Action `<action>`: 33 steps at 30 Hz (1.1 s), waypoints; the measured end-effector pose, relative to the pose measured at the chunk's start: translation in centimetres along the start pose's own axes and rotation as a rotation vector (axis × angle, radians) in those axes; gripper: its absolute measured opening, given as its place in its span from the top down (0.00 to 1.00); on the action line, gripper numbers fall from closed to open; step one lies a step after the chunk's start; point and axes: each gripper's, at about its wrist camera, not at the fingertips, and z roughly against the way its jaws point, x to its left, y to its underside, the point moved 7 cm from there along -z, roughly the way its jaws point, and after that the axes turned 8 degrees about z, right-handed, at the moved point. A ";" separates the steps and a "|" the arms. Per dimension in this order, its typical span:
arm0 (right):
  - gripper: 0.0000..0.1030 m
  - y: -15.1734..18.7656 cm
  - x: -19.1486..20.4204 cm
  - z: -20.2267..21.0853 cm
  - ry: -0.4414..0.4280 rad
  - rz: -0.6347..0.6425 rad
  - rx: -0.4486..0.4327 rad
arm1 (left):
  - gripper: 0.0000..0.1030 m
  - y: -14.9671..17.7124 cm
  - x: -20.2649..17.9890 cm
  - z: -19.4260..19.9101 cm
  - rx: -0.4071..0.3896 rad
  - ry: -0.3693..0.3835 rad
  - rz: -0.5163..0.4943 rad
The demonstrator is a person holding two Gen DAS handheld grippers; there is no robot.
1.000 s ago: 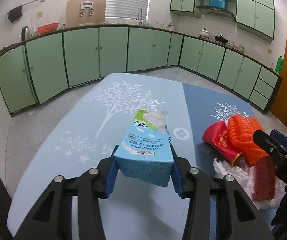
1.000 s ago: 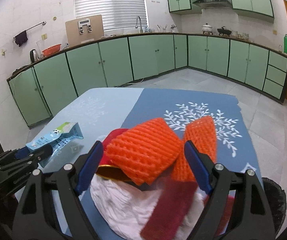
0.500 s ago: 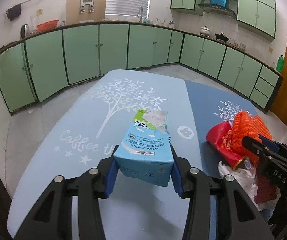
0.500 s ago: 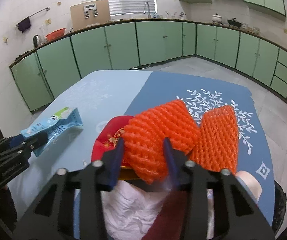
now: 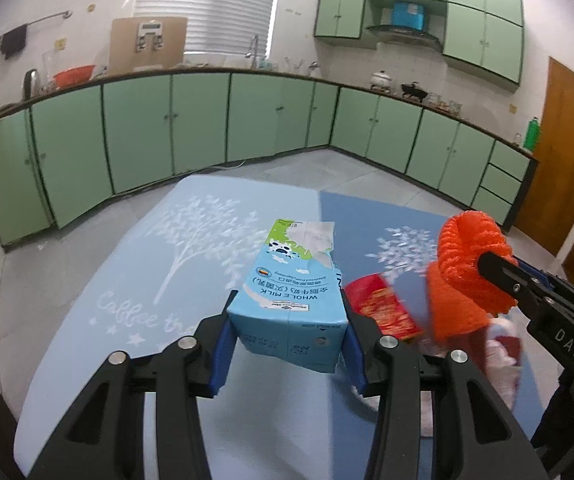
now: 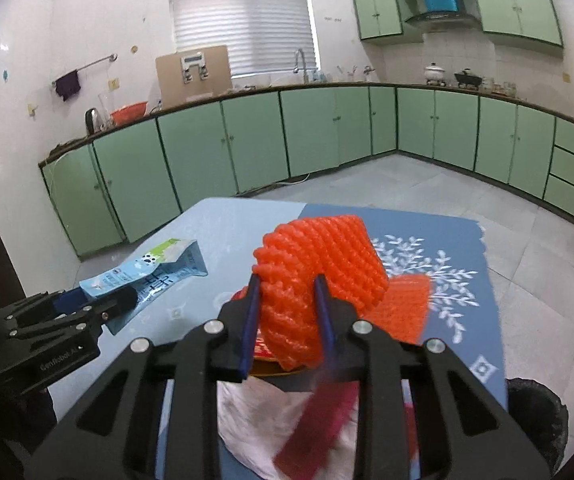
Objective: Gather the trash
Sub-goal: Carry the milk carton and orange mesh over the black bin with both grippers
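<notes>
Orange foam netting (image 6: pixel 319 276) sits pinched between the blue pads of the right gripper (image 6: pixel 287 320), which is clenched on it and holds it lifted clear of the pile beneath; a loose fold of the net bulges up and forward past the fingertips. Just below and in front of that gripper lie a crumpled white plastic bag (image 6: pixel 263 420), a dark red strip (image 6: pixel 319 428) blurred in the picture, a red packet (image 5: pixel 379 308) and a second flat piece of orange netting (image 6: pixel 403 312), all heaped on the blue patterned tablecloth (image 6: pixel 459 248). Off to the side, the left gripper (image 5: pixel 287 340) is closed on the base of a light blue milk carton (image 5: pixel 291 292), the carton's flattened top pointing away over the table, and it seems to be raised off the cloth, though the height is hard to judge. I judge the step in hand to be the pick-up: both pieces are grasped and ready to be carried off. A dark round thing (image 6: pixel 535 412) at the table's near right edge, low in the right wrist view, may be a bin, but only part of it shows. The next move probably calls for swinging each load over such a container and letting go, keeping the springy net from slipping on the way
</notes>
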 end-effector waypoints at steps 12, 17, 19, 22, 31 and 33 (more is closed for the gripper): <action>0.76 1.6 -7.7 8.1 0.138 -0.062 -0.046 | 0.56 1.1 -11.9 1.6 0.002 0.193 -0.099; 0.76 3.8 -12.5 11.9 0.231 -0.097 -0.050 | 0.56 2.6 -17.8 2.4 0.017 0.284 -0.167; 0.76 5.0 -14.6 13.4 0.272 -0.121 -0.048 | 0.56 3.4 -20.2 2.6 0.027 0.321 -0.192; 0.76 6.8 -17.3 15.1 0.321 -0.151 -0.038 | 0.56 4.8 -23.3 2.8 0.043 0.371 -0.223; 0.76 12.2 -23.2 17.9 0.415 -0.216 0.010 | 0.56 9.4 -30.8 2.1 0.103 0.472 -0.310; 0.76 13.5 -24.2 18.1 0.428 -0.234 0.024 | 0.56 10.3 -32.0 1.7 0.120 0.489 -0.322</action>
